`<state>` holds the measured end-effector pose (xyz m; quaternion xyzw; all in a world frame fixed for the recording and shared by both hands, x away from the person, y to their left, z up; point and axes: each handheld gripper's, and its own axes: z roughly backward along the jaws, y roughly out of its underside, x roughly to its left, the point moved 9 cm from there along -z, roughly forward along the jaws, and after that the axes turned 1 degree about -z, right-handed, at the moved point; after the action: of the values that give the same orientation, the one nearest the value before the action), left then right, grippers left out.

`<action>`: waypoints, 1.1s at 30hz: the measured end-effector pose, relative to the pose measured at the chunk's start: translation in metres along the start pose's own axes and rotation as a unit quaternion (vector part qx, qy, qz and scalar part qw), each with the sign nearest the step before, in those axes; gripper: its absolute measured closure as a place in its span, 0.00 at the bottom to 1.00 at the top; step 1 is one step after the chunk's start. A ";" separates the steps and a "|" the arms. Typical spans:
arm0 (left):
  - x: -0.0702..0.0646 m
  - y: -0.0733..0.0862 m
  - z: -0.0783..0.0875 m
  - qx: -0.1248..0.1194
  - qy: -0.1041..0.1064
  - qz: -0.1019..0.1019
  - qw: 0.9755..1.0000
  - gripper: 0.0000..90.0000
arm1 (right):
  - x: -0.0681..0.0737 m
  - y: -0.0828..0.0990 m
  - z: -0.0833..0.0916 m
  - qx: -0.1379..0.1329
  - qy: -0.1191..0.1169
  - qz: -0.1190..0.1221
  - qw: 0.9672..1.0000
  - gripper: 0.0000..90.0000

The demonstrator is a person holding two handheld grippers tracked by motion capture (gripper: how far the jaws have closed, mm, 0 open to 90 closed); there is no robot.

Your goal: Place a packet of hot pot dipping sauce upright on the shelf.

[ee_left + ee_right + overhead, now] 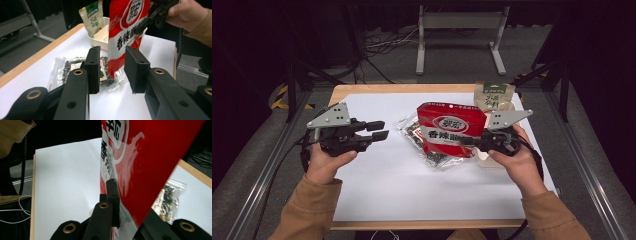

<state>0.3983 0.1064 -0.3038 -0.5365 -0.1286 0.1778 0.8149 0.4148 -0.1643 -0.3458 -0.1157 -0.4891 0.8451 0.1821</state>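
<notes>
A red snack bag [449,127] hangs upright above the white table sheet [387,175], with my right gripper [469,142] shut on its lower right edge. In the right gripper view the bag [150,157] is pinched in my right gripper [122,205], and it hides the far jaw. My left gripper [382,130] is held at the left, apart from the bag, open with nothing between its jaws. In the left gripper view the open left gripper [112,72] points towards the bag [125,32] and the right gripper [145,23].
A clear packet of dark bits [412,131] lies flat on the sheet under the red bag. A beige and green pouch [493,96] stands at the back right, leaning in a white divided box [100,37]. A metal frame stands beyond the table.
</notes>
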 end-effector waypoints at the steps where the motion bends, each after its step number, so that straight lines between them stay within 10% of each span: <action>1: 0.001 0.002 0.000 0.001 -0.002 0.006 1.000 0.73 | -0.003 0.000 0.003 0.000 0.003 -0.001 1.000 1.00; 33: 0.053 0.060 0.000 0.020 -0.076 0.031 0.996 0.54 | -0.081 -0.005 0.064 -0.008 0.082 -0.024 0.996 1.00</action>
<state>0.4368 0.1506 -0.3579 -0.5091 -0.1698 0.2454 0.8073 0.4649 -0.2465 -0.3084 -0.1741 -0.4823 0.8242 0.2404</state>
